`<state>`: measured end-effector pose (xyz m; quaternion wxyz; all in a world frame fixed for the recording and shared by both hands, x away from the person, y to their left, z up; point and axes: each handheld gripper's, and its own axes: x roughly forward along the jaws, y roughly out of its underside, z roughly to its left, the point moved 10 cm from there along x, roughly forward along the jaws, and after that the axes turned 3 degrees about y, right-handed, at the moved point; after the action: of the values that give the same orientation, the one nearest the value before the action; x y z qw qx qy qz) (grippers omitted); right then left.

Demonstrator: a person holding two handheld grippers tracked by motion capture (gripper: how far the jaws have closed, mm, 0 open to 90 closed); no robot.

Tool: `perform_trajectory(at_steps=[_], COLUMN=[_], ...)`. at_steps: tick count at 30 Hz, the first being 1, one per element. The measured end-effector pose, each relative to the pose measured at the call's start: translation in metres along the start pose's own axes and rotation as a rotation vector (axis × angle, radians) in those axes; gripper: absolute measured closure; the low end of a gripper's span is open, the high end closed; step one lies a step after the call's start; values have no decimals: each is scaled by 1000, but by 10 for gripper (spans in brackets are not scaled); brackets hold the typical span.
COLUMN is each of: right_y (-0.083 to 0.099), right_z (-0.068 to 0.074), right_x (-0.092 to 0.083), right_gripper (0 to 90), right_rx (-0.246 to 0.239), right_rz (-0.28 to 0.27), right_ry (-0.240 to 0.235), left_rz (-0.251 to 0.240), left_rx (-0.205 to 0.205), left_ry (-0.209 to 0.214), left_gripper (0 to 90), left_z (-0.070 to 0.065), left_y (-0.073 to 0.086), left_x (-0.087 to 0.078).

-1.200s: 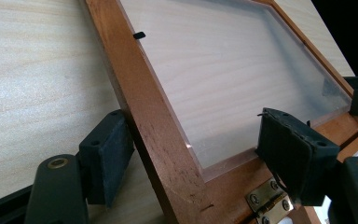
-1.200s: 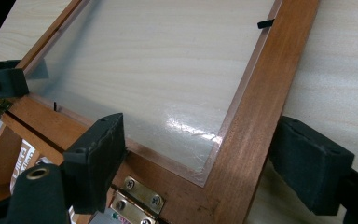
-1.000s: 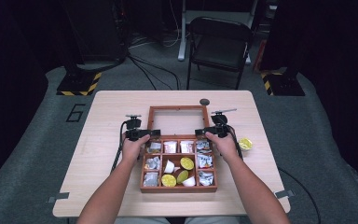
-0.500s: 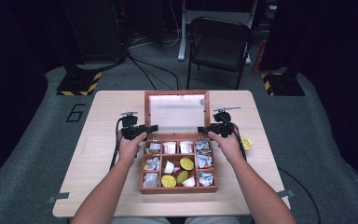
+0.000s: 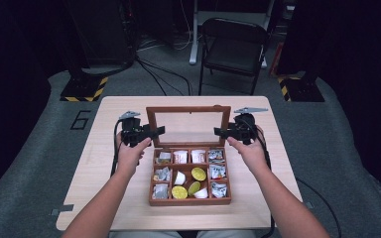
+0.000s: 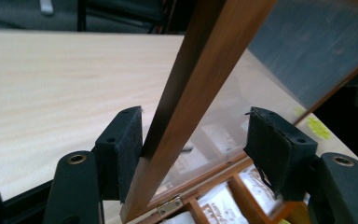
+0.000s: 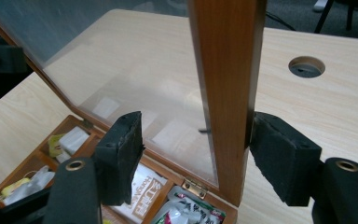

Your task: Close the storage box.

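One wooden box sits on the desk, its nine compartments holding packets and yellow-topped cups. Its glass lid stands raised. Two grippers flank it. The left gripper and right gripper have just been closing, each straddling a side rail; only one pad touches wood, the other stands clear.

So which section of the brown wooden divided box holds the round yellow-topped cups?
The middle section of the brown wooden divided box: the round yellow-topped cups sit there with white ones, while the sections around it hold sachets.
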<state>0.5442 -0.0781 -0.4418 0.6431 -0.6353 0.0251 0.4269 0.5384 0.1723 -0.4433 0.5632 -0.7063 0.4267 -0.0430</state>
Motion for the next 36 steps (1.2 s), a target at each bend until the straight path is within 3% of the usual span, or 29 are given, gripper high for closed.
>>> perform_trajectory(at_steps=[4, 9, 15, 16, 20, 25, 32, 36], right_y=[-1, 4, 23, 26, 46, 69, 86, 92], right_z=[8, 18, 30, 32, 39, 46, 50, 51], right_x=[-16, -39, -62, -64, -71, -77, -85, -87], right_gripper=[373, 391, 467, 482, 483, 455, 466, 481], right_rx=[-9, -51, -112, -119, -145, -159, -153, -149], right_rz=[-17, -19, -19, -15, 4, 0, -20, -30], right_ry=[-14, -26, -33, -35, -42, -39, -60, -68], left_rz=[-1, 35, 51, 54, 47, 39, 39, 35], left_rx=[28, 103, 195, 231, 293, 239, 185, 198], left_ry=[28, 8, 21, 14, 0, 37, 62, 62], left_gripper=[371, 377, 369, 367, 364, 364, 369, 386], left_z=[-15, -26, -41, -44, -49, -54, -57, -61], left_y=[-8, -1, 26, 35, 53, 74, 87, 93], left_x=[-15, -27, -45, -49, -61, -71, -75, -83])
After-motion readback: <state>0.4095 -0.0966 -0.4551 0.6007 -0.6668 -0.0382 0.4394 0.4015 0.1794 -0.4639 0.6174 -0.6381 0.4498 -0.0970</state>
